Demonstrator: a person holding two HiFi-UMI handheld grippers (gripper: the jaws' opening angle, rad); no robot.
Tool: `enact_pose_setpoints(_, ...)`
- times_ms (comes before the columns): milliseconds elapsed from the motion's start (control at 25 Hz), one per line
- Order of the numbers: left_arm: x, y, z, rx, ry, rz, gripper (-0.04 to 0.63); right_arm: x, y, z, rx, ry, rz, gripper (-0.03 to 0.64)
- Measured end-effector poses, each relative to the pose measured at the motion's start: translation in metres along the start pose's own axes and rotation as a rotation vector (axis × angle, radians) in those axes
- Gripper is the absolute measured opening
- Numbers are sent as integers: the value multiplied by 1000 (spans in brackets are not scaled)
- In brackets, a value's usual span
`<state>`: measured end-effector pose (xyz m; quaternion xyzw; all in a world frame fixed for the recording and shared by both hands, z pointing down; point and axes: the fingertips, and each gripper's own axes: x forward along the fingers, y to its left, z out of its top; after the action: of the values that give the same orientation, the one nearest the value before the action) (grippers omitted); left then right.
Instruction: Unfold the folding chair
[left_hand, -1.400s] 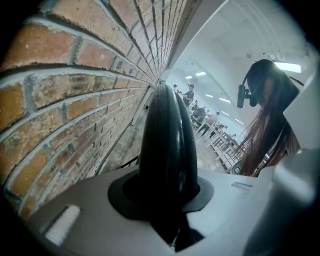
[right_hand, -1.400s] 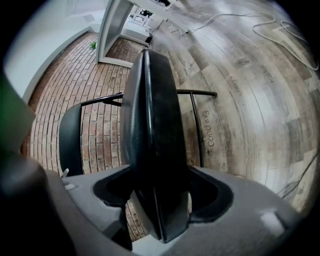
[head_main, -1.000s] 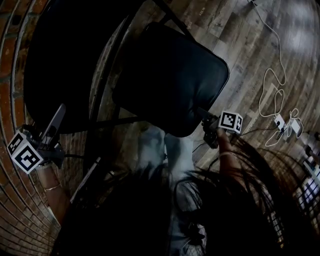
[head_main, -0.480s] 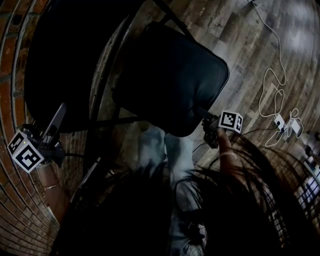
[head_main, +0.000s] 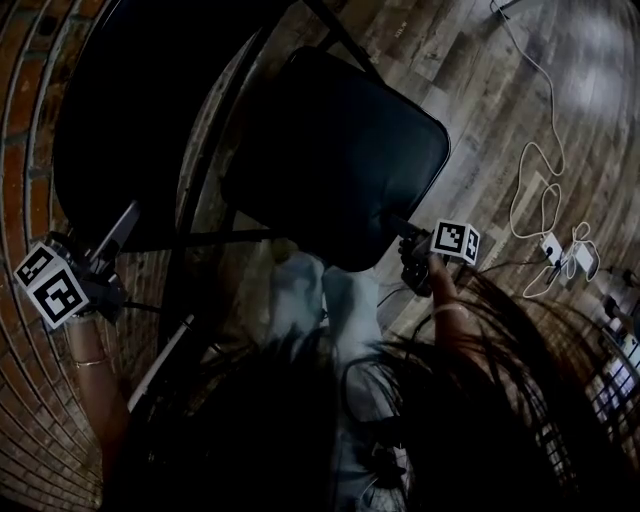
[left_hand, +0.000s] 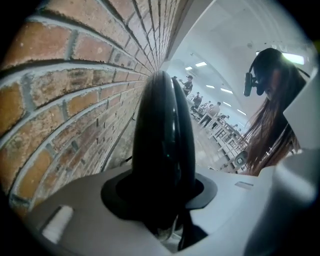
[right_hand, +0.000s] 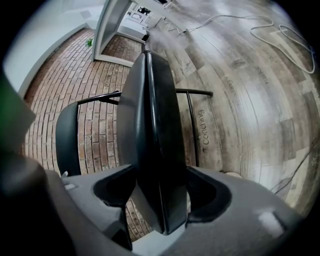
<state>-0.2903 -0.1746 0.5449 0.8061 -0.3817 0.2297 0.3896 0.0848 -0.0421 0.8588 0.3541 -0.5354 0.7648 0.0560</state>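
Left gripper (head_main: 128, 218) has just been opening up, jaws only a crack apart with nothing in them. The folding chair (head_main: 300, 170) has its backrest (head_main: 110, 120) just past that gripper's tips, with a brick wall (left_hand: 60, 100) on its left. Right gripper (head_main: 400, 230) is clenched on nothing, tips right at the seat's (head_main: 330, 150) near corner.

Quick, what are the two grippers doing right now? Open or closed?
Left gripper: jaws have just been opening, only a crack apart, nothing between them.
Right gripper: closed, nothing between its jaws.
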Motion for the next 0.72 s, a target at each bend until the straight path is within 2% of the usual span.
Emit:
enact_pose_setpoints(80,-4,1,-6,6,9,30,171,-2,0,-1,-9,-5,-1,308)
enact_pose_setpoints(280,-19,4,-12,-36,-41,91,195,-11,-1,-5,-31,4,4,283)
enact_pose_setpoints(560,-43,1,-41,-104,-73,196,181,-27,-5,-11,-71,27,14,267)
enact_pose_setpoints(720,-59,-9,-68,-166,-99,223,178,-36,-8,-19,-96,52,-1,267)
